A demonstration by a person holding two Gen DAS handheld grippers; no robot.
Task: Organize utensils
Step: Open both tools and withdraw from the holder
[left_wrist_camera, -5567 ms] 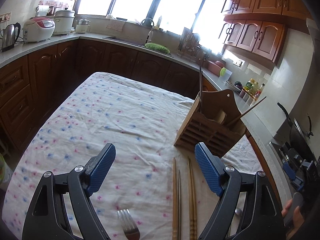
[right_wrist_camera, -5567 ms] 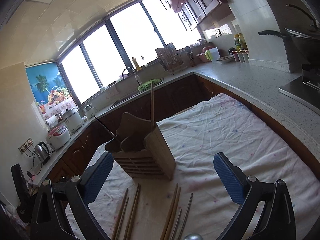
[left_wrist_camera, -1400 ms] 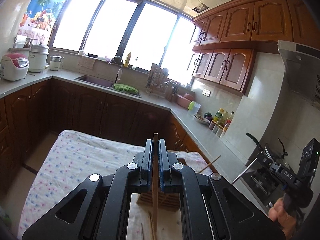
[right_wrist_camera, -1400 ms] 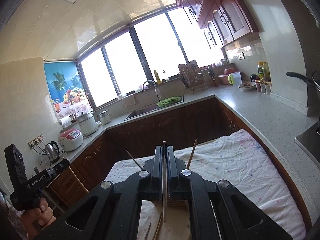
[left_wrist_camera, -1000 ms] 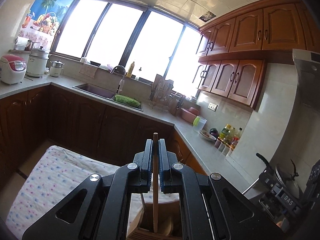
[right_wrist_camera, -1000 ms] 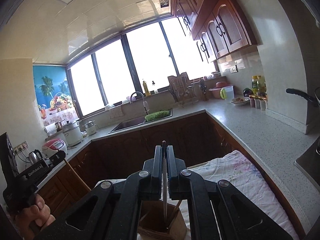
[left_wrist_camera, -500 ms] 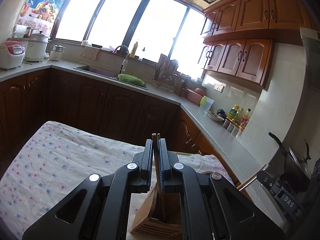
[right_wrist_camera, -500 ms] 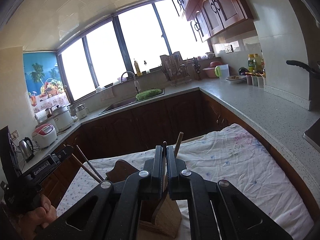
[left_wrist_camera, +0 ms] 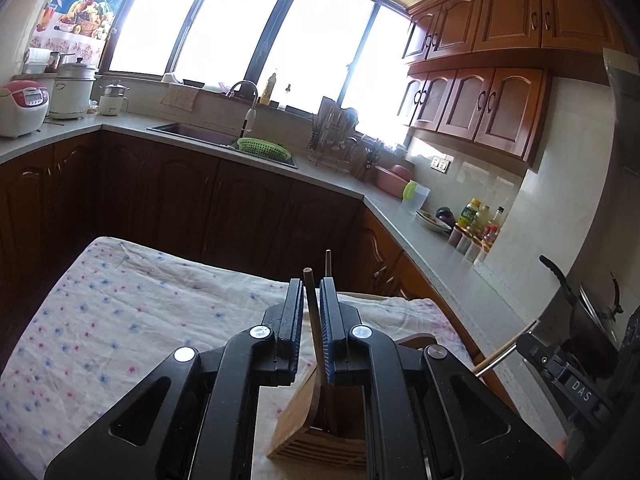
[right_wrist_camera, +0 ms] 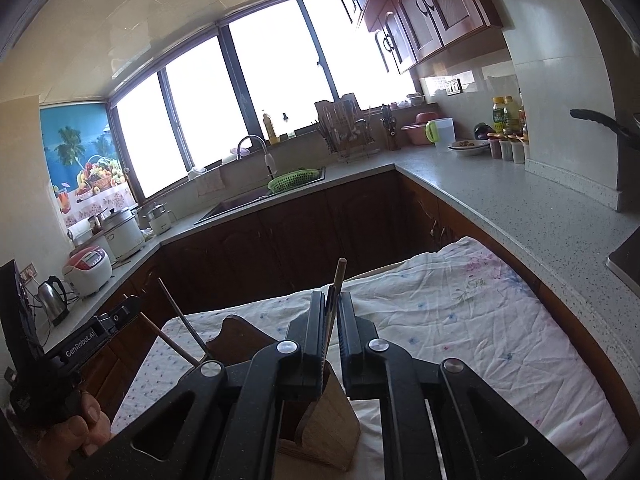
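Your left gripper (left_wrist_camera: 311,320) has cracked apart around a chopstick (left_wrist_camera: 314,320) in the holder (left_wrist_camera: 304,420); your right gripper (right_wrist_camera: 330,326) is likewise slightly parted, at 6 o'clock.

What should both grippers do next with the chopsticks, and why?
Probably open wider and lift straight up. The left gripper has a gap between its fingers, and its chopstick leans on one pad, its lower end down in the wooden holder. The right gripper looks the same, its chopstick tilted into the holder. Both seem delivered.
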